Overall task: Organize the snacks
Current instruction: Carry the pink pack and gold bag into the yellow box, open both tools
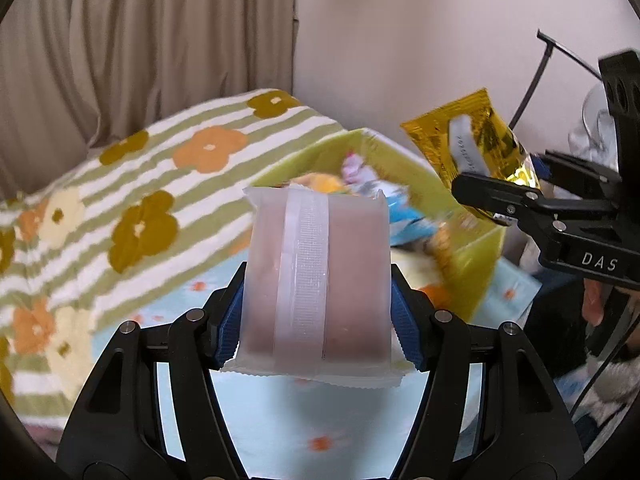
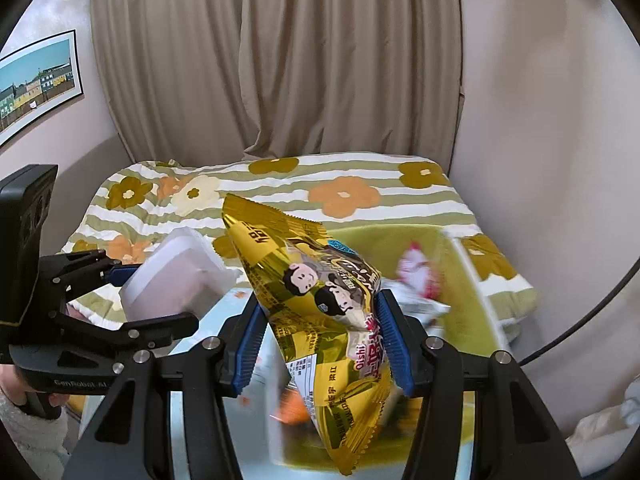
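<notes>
With both packets clamped and carried over the bed, the step in hand looks like a transfer, so hold the squeeze steady and keep the two hands apart so the packets don't collide.

Left gripper (image 1: 318,312): blue fingers (image 1: 230,322) closed on the frosted white packet (image 1: 318,280) — gripped across its lower half on both side edges, seam strip facing the camera, top standing upright past the tips.

Right gripper (image 2: 320,336): fingers (image 2: 250,340) closed on the yellow snack bag (image 2: 320,300) — pinched near its middle, bag tilted, top corner leaning up-left, crimped bottom hanging below the pads. Loose hang; judge it may swing.

Beyond the tips, the green basket (image 1: 476,248) of mixed snacks sits on the bed (image 2: 344,196), with the floral blanket behind it. Curtain (image 2: 280,60) behind that.
</notes>
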Demonstrator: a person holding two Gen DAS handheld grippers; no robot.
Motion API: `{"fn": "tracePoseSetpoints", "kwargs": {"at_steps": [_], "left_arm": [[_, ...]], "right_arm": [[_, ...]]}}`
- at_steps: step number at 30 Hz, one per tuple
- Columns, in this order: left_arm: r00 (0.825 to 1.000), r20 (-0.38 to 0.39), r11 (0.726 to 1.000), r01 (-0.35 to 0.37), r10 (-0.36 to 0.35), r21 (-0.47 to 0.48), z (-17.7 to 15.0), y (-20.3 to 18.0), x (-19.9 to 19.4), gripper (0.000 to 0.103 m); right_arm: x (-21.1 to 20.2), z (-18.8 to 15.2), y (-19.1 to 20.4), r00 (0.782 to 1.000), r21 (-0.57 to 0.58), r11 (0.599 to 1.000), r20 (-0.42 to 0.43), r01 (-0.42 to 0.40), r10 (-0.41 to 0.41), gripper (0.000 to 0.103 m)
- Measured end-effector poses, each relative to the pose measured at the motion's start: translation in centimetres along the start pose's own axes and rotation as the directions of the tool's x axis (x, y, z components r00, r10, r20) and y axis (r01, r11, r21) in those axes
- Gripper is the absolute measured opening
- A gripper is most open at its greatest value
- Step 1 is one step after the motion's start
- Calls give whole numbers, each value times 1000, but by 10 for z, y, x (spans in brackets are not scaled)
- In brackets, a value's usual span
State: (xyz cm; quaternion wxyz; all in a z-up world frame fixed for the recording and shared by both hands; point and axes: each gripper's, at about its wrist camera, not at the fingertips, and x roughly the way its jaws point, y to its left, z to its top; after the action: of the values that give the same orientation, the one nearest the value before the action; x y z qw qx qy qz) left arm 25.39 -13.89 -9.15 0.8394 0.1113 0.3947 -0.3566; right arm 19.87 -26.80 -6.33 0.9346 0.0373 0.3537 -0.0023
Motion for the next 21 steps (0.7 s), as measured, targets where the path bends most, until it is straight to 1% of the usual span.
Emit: {"fn": "tracePoseSetpoints", "kwargs": {"at_steps": [4, 8, 11, 12, 13, 14, 15, 18, 21], "left_arm": [[1000, -15, 997, 26, -28, -68, 9, -44, 27, 61], [998, -58, 993, 4, -10, -115, 13, -77, 55, 61], [996, -92, 985, -6, -10, -173, 14, -90, 74, 62], [995, -99, 983, -5, -13, -184, 14, -92, 78, 69], [994, -109, 981, 0, -21, -192, 15, -96, 83, 87], [993, -115, 982, -7, -15, -189, 15, -99, 86, 97], [993, -120, 984, -30, 9, -178, 14, -101, 87, 102], [990, -138, 985, -61, 39, -161, 8, -106, 84, 103], [988, -141, 980, -89, 64, -180, -3, -102, 75, 102]], "right_arm": [[-4, -7, -44, 1000, 12, 1000, -14, -15, 15, 50], [-3, -14, -77, 998, 24, 999, -37, -45, 46, 50], [-1, -19, -93, 997, 34, 997, -48, -66, 68, 50], [0, -22, -97, 996, 41, 996, -49, -75, 77, 50], [-1, -24, -101, 995, 47, 996, -52, -82, 84, 50], [-2, -27, -105, 995, 52, 995, -53, -85, 87, 50], [-2, -29, -107, 994, 58, 995, -57, -86, 90, 50], [-4, -37, -114, 993, 67, 994, -68, -90, 94, 50], [-5, -41, -112, 993, 59, 995, -76, -82, 87, 50]]}}
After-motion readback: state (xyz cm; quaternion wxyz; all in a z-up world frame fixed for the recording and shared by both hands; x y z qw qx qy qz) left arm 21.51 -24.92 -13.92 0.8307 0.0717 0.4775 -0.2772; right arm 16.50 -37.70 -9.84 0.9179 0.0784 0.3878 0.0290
